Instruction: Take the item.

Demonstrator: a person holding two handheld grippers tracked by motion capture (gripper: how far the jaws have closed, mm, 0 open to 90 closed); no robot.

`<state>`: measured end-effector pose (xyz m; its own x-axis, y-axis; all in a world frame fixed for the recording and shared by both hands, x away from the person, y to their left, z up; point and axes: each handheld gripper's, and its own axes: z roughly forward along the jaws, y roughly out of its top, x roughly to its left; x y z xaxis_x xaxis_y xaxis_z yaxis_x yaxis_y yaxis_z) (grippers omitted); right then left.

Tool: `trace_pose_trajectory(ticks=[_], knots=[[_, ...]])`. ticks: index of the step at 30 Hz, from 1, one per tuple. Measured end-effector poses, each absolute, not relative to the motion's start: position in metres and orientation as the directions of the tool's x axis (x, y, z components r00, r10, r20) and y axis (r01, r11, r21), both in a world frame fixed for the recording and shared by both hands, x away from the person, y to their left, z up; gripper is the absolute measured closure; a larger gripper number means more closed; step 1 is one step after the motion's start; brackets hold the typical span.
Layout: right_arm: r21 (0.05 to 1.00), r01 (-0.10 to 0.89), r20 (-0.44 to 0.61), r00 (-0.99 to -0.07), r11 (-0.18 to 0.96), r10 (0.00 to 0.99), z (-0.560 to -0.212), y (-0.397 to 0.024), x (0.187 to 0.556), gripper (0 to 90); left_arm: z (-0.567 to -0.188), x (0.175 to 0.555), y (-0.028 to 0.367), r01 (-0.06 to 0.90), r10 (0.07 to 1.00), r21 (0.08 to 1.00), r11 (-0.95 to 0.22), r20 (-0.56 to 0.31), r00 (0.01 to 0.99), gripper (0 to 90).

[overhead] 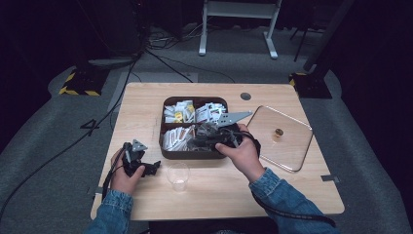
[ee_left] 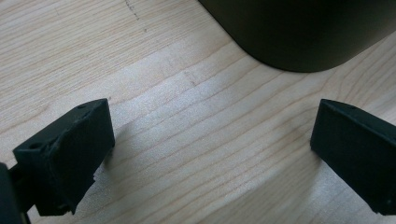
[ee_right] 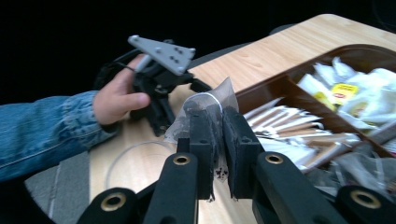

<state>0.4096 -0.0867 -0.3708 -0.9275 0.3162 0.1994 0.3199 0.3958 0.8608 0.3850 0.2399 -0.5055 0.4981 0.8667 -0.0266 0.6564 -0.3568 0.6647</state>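
Four-part brown box (overhead: 168,152) of packets (overhead: 178,113); one clear sachet (ee_right: 219,95) in right tool (ee_right: 218,119).

From the dark compartment box (overhead: 165,146), open tabletop (overhead: 146,102) runs at 9 o'clock and 12 o'clock. At 6 o'clock a clear plastic cup (overhead: 178,176) stands just off the box's front wall, with bare wood behind it towards the table edge. At 3 o'clock the clear lid (overhead: 292,146) lies flat, nearly touching the box. The left gripper (overhead: 155,168) rests at 7 o'clock, beside the cup.
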Motion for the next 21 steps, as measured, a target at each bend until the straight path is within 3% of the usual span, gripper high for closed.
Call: trace_pose_trajectory(ticks=[21], knots=[[0.834,0.281,0.209,-0.957,0.476,0.199,-0.387,-0.052,0.379,82.9,-0.505,0.385,0.24,0.657,0.866,0.663,-0.359,-0.025,0.499,0.1]])
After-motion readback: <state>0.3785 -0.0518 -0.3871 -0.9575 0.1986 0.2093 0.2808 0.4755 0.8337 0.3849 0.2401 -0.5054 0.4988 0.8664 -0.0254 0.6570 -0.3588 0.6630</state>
